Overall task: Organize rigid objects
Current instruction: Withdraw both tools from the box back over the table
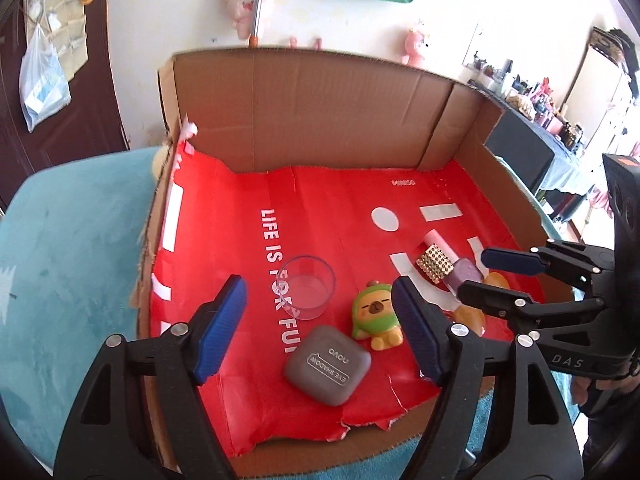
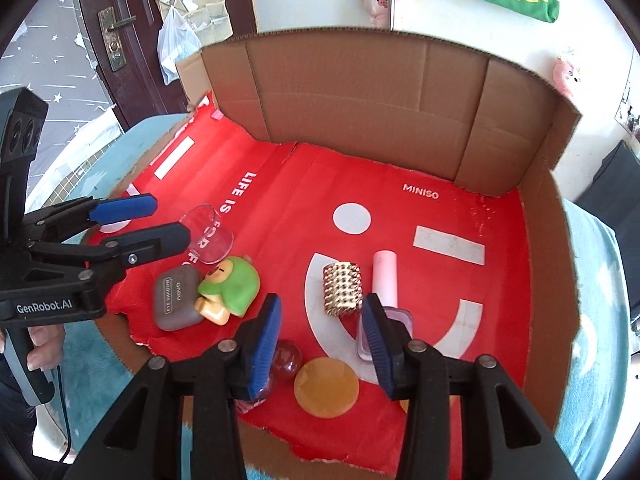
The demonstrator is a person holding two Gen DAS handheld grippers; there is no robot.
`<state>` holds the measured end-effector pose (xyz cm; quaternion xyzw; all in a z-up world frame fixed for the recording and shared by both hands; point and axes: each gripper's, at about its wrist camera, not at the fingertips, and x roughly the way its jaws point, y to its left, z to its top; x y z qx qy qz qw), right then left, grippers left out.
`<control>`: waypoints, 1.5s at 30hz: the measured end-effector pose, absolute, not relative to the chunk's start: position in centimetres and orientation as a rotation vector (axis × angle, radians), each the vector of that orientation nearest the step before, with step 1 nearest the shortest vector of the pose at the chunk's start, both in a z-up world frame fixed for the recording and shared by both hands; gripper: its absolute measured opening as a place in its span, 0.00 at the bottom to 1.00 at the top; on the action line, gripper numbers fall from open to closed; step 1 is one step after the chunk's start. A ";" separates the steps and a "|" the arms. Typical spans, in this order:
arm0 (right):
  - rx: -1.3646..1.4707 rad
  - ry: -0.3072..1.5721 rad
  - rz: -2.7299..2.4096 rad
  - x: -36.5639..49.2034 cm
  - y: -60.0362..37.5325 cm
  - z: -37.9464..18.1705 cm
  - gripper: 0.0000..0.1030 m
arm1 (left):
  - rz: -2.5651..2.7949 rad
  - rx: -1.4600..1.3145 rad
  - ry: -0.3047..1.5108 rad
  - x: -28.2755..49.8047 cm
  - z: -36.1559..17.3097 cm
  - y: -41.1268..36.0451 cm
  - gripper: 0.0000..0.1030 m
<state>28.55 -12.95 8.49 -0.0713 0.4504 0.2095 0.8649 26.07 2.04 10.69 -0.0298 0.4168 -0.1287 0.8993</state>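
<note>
My left gripper [image 1: 320,332] has its fingers spread with nothing in them, above the gray case [image 1: 327,365] and green toy [image 1: 376,316]. My right gripper [image 2: 320,340] is spread too, empty, over the orange disc [image 2: 326,388] on the red paper [image 2: 400,216] in the box [image 2: 360,92].

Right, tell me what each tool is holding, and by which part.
Nothing is held. The left tool is open above the red-lined cardboard box, and the right tool is open too, with nothing between the pads of either.

Small rigid trinkets [image 2: 342,294] flat on red liner [image 2: 400,208].
</note>
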 end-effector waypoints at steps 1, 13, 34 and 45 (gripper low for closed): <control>-0.149 0.931 0.437 28.1 -13.2 8.9 0.49 | -0.263 -0.059 0.846 25.5 11.0 2.0 0.73; -0.078 0.727 0.465 18.9 -15.9 14.0 0.74 | -0.221 -0.075 0.600 16.2 15.3 1.5 0.87; 0.014 0.506 0.222 4.0 -20.1 11.9 1.00 | -0.165 -0.050 0.499 5.3 11.7 0.2 0.95; 0.060 0.529 0.116 2.3 -22.1 5.4 1.00 | -0.138 -0.028 0.611 5.0 5.3 -0.4 0.95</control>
